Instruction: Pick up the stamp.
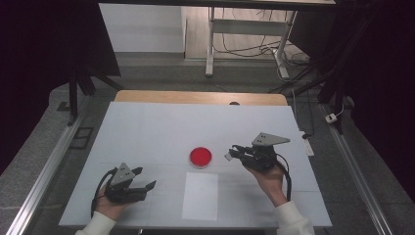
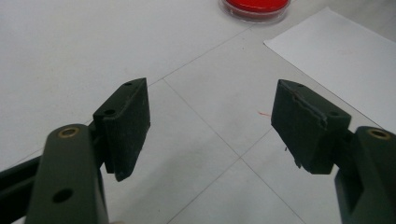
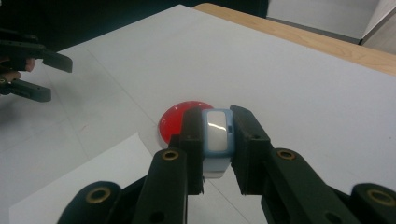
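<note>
Your right gripper [image 3: 217, 140] clamps a small pale-blue block with a white face [image 3: 216, 135] near the round red dish [image 1: 200, 156] — shallow grip, could slip. Left gripper [image 2: 210, 121] gapes apart, empty.

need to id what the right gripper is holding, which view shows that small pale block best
The right gripper view: the pale block sits close up, clamped between the right gripper jaws. The high view shows a tiny pale speck at the jaw tips.

A white-covered table [image 1: 147, 132] carries a red dish [image 1: 200, 157] and a paper sheet [image 1: 200, 196].
</note>
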